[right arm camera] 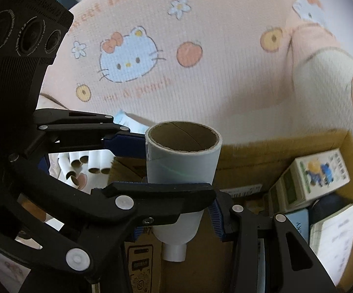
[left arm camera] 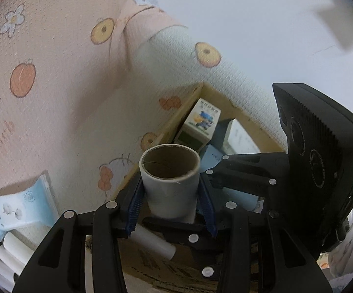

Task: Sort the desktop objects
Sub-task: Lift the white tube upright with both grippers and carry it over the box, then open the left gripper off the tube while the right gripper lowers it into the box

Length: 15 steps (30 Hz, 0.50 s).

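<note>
Both claws are on the roll now! The left claw [left arm camera: 171,200] pinches the white paper roll [left arm camera: 170,183] across its middle; the right claw [right arm camera: 176,202] clamps it crosswise from the right of frame. The roll stands upright, open end up, above the cardboard box [right arm camera: 286,151]. A small carton [right arm camera: 320,178] sits lower right, spare tubes [right arm camera: 88,163] at left.
</note>
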Each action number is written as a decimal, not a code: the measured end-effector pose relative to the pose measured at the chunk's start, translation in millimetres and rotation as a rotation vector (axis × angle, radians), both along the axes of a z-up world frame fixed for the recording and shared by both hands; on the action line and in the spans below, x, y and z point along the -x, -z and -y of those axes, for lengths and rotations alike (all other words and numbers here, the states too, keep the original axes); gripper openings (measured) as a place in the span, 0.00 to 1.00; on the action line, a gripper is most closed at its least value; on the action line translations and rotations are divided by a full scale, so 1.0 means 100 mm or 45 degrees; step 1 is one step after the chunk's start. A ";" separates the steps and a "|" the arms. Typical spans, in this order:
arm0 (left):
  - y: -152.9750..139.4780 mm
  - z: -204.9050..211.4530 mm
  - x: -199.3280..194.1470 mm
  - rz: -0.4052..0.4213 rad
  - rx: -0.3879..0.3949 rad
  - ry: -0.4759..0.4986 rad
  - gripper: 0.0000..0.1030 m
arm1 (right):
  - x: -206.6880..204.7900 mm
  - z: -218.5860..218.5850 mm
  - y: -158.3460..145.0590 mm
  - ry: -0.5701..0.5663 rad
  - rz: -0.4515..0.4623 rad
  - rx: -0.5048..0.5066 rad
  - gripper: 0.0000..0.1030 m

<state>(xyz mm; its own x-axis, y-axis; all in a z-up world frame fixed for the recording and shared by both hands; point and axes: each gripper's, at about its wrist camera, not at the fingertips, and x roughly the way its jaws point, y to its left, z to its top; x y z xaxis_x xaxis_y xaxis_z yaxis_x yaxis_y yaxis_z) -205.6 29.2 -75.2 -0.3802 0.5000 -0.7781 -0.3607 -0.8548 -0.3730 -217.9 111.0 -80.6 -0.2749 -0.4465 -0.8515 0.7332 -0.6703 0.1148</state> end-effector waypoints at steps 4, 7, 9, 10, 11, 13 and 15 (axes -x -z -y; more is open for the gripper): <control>0.03 0.02 -0.02 -0.006 0.038 0.031 0.48 | 0.05 0.01 0.12 -0.006 0.033 -0.042 0.39; 0.05 0.05 -0.03 -0.007 0.040 0.057 0.45 | 0.07 0.01 0.20 -0.017 0.061 -0.095 0.39; 0.05 0.06 -0.03 0.002 0.023 0.072 0.41 | 0.09 0.00 0.23 -0.023 0.058 -0.116 0.39; 0.07 0.05 -0.03 0.008 0.027 0.084 0.41 | 0.10 0.00 0.24 -0.027 0.061 -0.123 0.39; 0.09 0.04 -0.03 0.017 0.033 0.096 0.41 | 0.12 0.00 0.26 -0.025 0.076 -0.130 0.39; 0.13 0.03 -0.02 0.043 0.036 0.100 0.40 | 0.12 -0.05 0.30 -0.021 0.106 -0.133 0.39; 0.19 0.01 -0.01 0.090 0.040 0.104 0.40 | 0.12 -0.07 0.35 -0.023 0.124 -0.155 0.39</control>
